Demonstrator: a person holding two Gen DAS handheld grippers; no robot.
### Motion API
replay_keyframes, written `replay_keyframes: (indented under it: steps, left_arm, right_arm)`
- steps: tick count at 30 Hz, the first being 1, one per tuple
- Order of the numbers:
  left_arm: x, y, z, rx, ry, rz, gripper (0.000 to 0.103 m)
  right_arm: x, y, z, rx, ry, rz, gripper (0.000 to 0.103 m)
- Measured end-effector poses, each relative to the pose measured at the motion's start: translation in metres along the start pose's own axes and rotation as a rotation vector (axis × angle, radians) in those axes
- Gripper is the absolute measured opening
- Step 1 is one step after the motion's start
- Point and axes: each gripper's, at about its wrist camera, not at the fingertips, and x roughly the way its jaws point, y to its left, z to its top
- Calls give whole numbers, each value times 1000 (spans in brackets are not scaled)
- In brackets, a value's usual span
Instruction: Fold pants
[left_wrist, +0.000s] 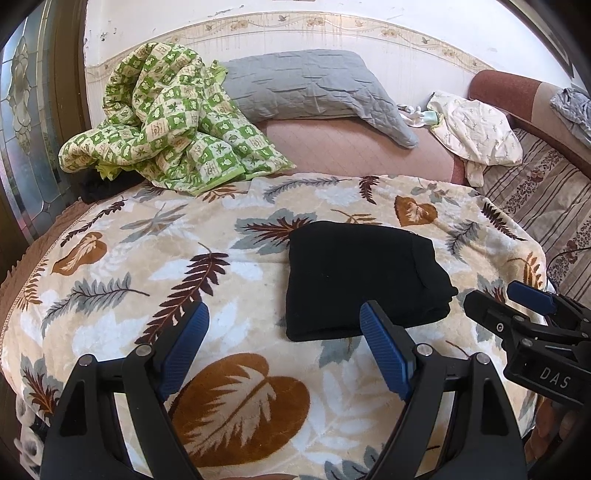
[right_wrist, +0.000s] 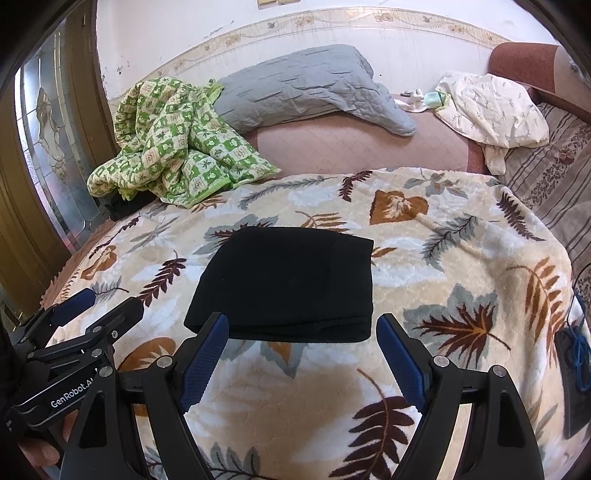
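1. The black pants (right_wrist: 288, 284) lie folded into a thick, roughly square bundle on the leaf-patterned blanket (right_wrist: 461, 258) that covers the near part of the bed, with the stacked folded edges facing the cameras.
2. The left gripper (left_wrist: 284, 325) hovers above the blanket just in front of the bundle's left side; its jaws stand wide apart and grip nothing.
3. The right gripper (right_wrist: 303, 332) hangs just in front of the bundle's near edge, its jaws spread wide and empty, apart from the cloth.
4. Both grippers sit side by side, close together, each visible at the edge of the other's view.
5. Behind the blanket lie a crumpled green checked quilt (left_wrist: 166, 118), a grey pillow (left_wrist: 314, 85) against the wall, and a cream garment (left_wrist: 476, 129) further right.
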Motion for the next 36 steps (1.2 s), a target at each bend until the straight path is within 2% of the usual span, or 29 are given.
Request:
replay_keyframes:
  steps: [24, 36]
  left_arm:
    - [1, 0, -2, -9, 8, -4, 84]
    - [5, 3, -14, -23, 43, -47, 84]
  right_arm:
    - [2, -5, -5, 4, 9, -4, 84]
    - [3, -10, -9, 7, 19, -12, 84]
